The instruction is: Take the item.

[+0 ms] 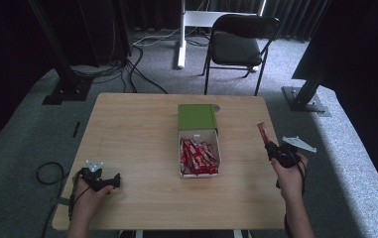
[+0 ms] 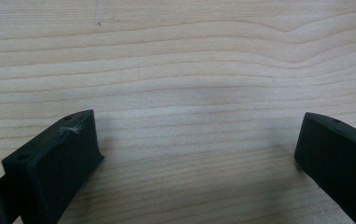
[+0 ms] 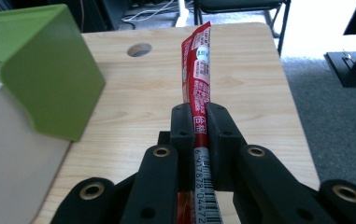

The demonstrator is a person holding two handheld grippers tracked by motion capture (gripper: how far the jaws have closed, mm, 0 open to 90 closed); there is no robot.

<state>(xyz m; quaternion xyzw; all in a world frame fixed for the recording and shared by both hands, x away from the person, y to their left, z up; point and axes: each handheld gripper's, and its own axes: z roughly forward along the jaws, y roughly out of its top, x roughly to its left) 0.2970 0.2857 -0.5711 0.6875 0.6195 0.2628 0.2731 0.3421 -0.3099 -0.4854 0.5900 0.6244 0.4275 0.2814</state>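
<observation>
My right gripper (image 1: 272, 145) (image 3: 199, 119) is shut on a long red snack stick packet (image 1: 263, 132) (image 3: 198, 65), which pokes forward past the jaws over the right side of the wooden table (image 1: 132, 144). A white box (image 1: 215, 148) with a green flipped-back lid (image 1: 197, 117) (image 3: 40, 70) stands mid-table and holds several red snack packets (image 1: 197, 157). My left gripper (image 1: 113, 181) (image 2: 194, 154) rests near the table's front left corner, its jaws open over bare wood with nothing between them.
A black folding chair (image 1: 241, 42) stands beyond the table's far edge. Black frame posts (image 1: 62, 64) and cables lie on the grey carpet at the left and right. A round cable hole (image 3: 139, 49) sits near the table's far edge by the lid.
</observation>
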